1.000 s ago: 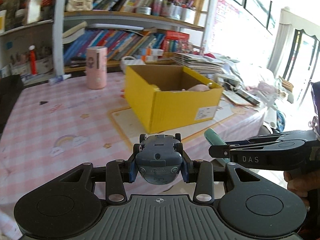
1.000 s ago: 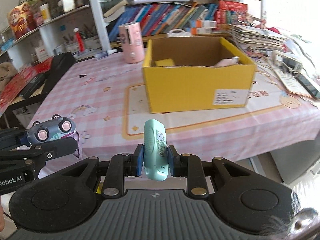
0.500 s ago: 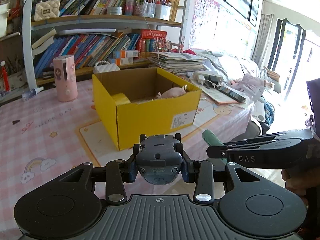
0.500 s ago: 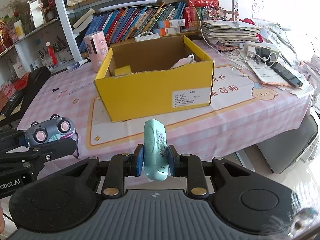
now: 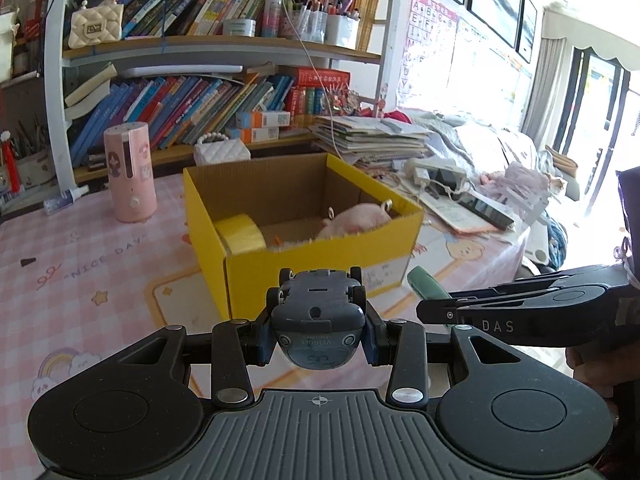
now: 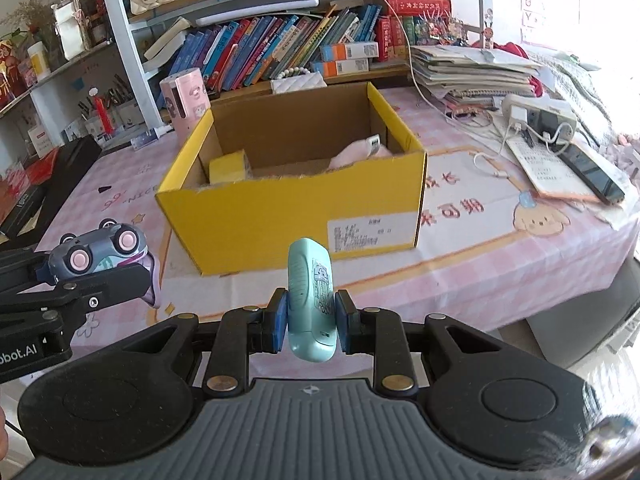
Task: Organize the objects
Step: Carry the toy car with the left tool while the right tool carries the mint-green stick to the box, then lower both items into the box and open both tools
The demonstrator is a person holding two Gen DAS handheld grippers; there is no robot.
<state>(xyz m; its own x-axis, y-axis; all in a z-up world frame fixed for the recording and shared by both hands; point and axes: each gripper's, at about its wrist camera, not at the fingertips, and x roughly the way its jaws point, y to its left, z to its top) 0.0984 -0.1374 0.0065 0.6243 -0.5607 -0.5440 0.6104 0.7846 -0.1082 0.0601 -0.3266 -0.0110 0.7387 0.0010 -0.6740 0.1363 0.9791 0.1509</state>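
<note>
My left gripper is shut on a blue-grey toy car, held belly up in the air in front of the open yellow cardboard box. The car also shows in the right wrist view. My right gripper is shut on a teal handheld device, held upright before the box. The device's tip shows in the left wrist view. Inside the box lie a yellow tape roll and a pink plush toy.
The box stands on a pink checked tablecloth. A pink cylinder stands behind the box at the left. A bookshelf runs along the back. Stacked papers, a charger and a phone lie at the right.
Both grippers have moved closer to the box and a little higher, so more of its inside shows. Each still holds its object.
</note>
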